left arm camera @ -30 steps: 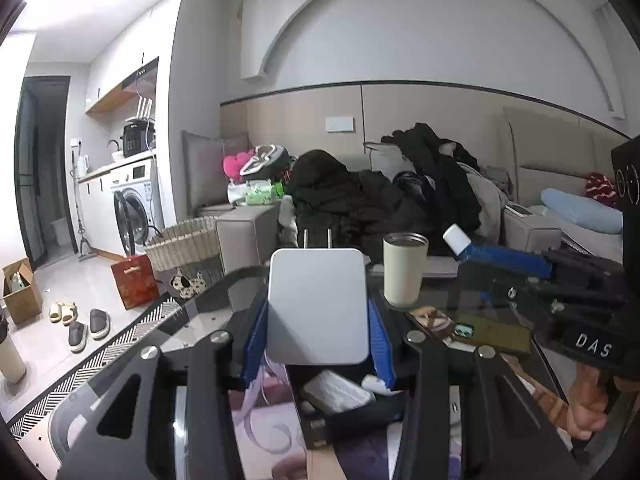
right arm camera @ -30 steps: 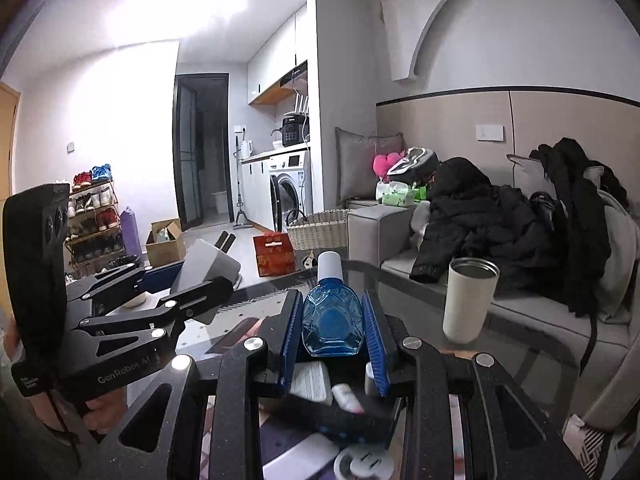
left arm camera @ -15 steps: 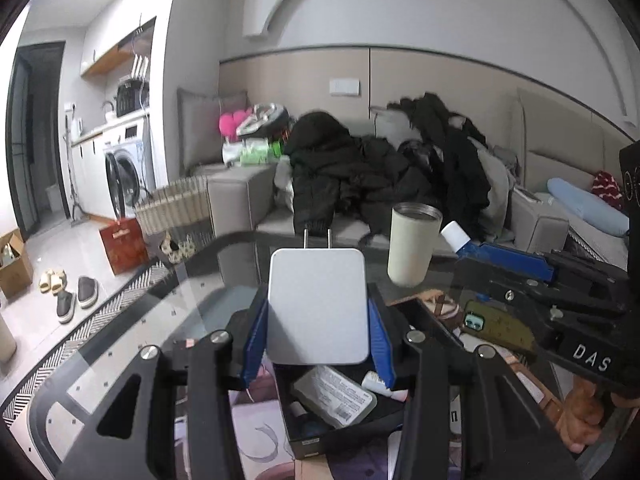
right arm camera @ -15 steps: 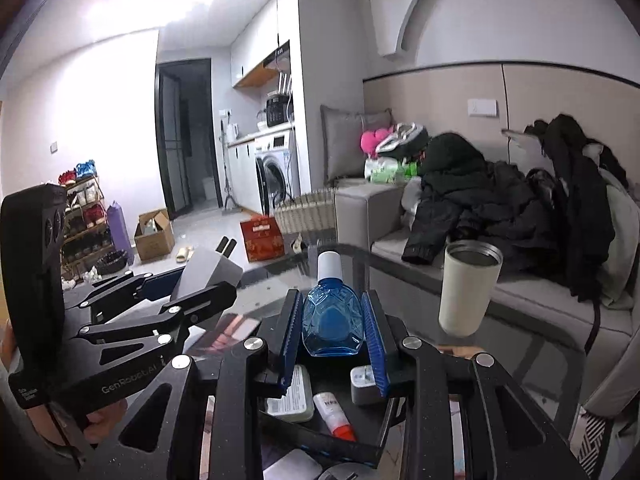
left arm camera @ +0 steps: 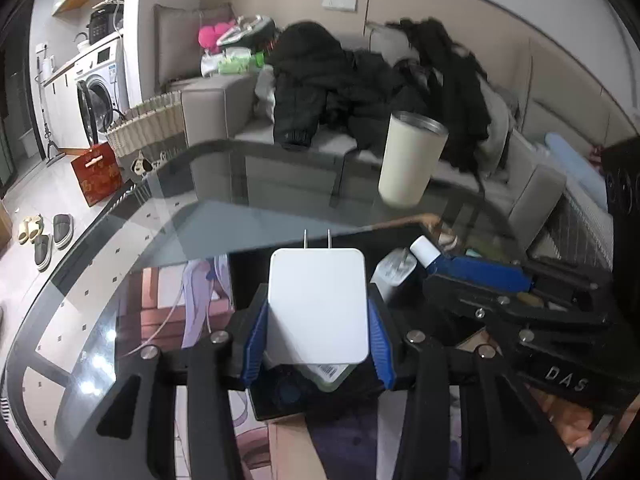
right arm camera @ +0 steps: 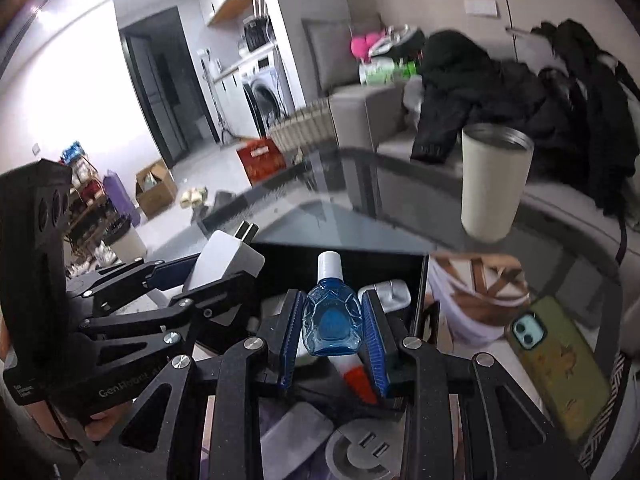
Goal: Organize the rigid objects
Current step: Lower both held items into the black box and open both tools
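Note:
My left gripper (left arm camera: 318, 320) is shut on a white plug adapter (left arm camera: 318, 304), prongs pointing away, held above a black tray (left arm camera: 256, 276) on the glass table. My right gripper (right arm camera: 331, 332) is shut on a small blue bottle (right arm camera: 331, 320) with a white cap, held over the same black tray (right arm camera: 384, 258). The tray holds a white charger (right arm camera: 390, 290), a tube with a red end (right arm camera: 356, 380) and other small items, partly hidden. The right gripper with the bottle (left arm camera: 426, 250) shows in the left wrist view; the left gripper with the adapter (right arm camera: 224, 258) shows in the right wrist view.
A cream tumbler (left arm camera: 410, 160) stands on the glass table (left arm camera: 160, 216) beyond the tray. A phone in a green case (right arm camera: 556, 360) lies to the right. A round grey adapter (right arm camera: 360, 448) lies near me. A sofa with dark clothes (left arm camera: 360, 80) is behind the table.
Both grippers have tilted down and lowered toward the black tray, still holding the adapter and the bottle. The tray's contents now show more fully.

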Action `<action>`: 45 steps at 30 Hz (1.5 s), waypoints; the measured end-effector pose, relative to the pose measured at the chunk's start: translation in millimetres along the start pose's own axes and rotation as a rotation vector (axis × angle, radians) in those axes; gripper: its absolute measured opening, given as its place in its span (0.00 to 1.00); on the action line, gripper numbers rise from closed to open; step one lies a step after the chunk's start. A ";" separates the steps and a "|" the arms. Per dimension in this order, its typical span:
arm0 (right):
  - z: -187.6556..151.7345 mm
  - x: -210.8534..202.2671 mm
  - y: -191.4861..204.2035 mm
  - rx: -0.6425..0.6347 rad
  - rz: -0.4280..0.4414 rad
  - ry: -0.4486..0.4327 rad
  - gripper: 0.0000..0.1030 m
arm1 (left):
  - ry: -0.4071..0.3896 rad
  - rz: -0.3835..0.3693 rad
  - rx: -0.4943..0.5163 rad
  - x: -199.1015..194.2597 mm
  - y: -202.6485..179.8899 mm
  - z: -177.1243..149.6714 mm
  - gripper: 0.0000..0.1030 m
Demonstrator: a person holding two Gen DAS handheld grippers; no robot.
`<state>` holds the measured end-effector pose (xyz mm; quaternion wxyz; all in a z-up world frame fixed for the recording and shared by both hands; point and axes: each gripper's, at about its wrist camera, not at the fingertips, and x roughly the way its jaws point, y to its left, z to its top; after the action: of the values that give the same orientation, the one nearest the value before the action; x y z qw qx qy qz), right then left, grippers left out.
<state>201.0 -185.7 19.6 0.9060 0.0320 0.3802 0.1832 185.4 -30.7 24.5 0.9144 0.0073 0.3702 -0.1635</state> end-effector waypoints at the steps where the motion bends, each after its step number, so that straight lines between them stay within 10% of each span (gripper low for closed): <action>1: -1.7 2.6 -3.1 0.012 0.003 0.011 0.29 | 0.010 0.002 0.001 2.5 -1.2 -1.0 0.42; 17: -11.7 22.5 -11.9 0.034 -0.015 0.102 0.29 | 0.142 -0.014 -0.017 25.8 0.5 -10.3 0.42; 45: -15.3 7.5 -15.7 0.060 0.011 0.087 0.30 | 0.107 -0.035 -0.034 5.9 3.3 -6.2 0.46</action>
<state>200.0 -198.8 0.6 0.8862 0.0535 0.4244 0.1780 186.2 -28.5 15.6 0.8903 -0.0061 0.4212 -0.1727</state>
